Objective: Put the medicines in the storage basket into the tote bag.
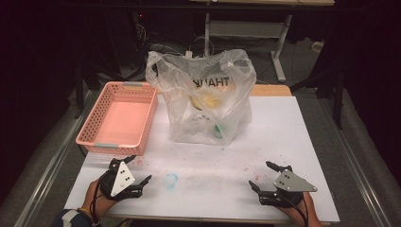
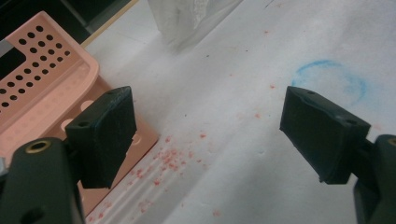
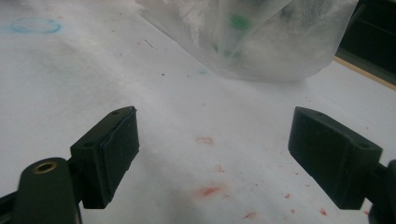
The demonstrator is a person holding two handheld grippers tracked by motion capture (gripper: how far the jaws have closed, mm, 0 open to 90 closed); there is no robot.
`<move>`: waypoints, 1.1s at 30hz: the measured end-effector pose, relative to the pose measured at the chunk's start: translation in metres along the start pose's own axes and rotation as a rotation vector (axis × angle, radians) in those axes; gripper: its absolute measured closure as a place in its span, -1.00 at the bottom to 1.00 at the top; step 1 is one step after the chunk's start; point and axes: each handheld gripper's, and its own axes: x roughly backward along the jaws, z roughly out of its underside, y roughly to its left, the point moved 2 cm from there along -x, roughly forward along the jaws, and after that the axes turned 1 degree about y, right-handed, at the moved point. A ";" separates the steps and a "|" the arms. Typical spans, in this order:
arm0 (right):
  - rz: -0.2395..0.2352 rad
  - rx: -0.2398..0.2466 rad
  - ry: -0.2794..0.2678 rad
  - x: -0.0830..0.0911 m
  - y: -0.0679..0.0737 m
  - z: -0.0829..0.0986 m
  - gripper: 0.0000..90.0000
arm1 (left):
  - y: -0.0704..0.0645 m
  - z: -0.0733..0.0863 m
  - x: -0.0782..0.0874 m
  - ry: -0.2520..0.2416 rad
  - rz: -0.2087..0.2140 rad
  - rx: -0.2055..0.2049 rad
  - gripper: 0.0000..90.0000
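At the near left corner of the white paper-covered tabletop (image 1: pixel 283 123) sits the left gripper (image 1: pixel 140 171), jaws spread wide, nothing between them, just bare stained paper. Directly ahead of it, close beyond its fingertips, stands the pink perforated plastic basket (image 1: pixel 118 118), and it looks empty; in the left gripper view its corner (image 2: pixel 42 84) lies just behind the left-hand jaw. To this gripper's right, a faint blue ring mark (image 1: pixel 170 180) is drawn on the paper.

Moving across: ahead and between both grippers, well apart from each, rises the clear crinkled plastic shopping bag (image 1: pixel 208 94), upright, mouth open at the top, with something yellow and something green showing through the film. What exactly those items are, I can't tell.

Over on the right, the right gripper (image 1: pixel 265 177) rests low at the near edge, jaws equally wide, holding nothing. In its own view the bag's lower bulge (image 3: pixel 261 42) sits ahead and slightly right, green blob visible inside.

My read: this is the starting stance, with the unpacking of the bag into the basket not yet begun. The next move likely calls for both grippers to travel forward, one pinching the bag's rim to steady the floppy film, the other reaching down through the mouth for an item.
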 end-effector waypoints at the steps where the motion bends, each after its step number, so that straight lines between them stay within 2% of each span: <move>1: 0.000 0.000 -0.001 0.000 0.000 0.000 -0.62 | 0.000 0.000 0.000 0.000 0.000 -0.002 -0.59; 7: 0.004 0.002 0.001 0.000 0.000 -0.001 -0.63 | 0.002 0.000 0.000 0.001 -0.001 0.002 -0.59; 13: -0.004 -0.009 0.001 -0.003 -0.002 -0.001 -0.63 | 0.005 0.000 -0.003 0.002 -0.003 0.031 -0.59; 23: -0.002 -0.004 0.009 -0.006 -0.003 -0.002 -0.63 | 0.005 0.001 -0.003 0.009 -0.005 0.034 -0.59; 29: 0.010 -0.002 0.005 -0.003 -0.005 -0.001 -0.62 | 0.001 -0.001 -0.007 0.020 0.008 0.008 -0.59; 33: 0.015 -0.005 -0.005 -0.005 -0.008 -0.003 -0.62 | 0.002 0.000 -0.009 0.019 0.013 0.014 -0.59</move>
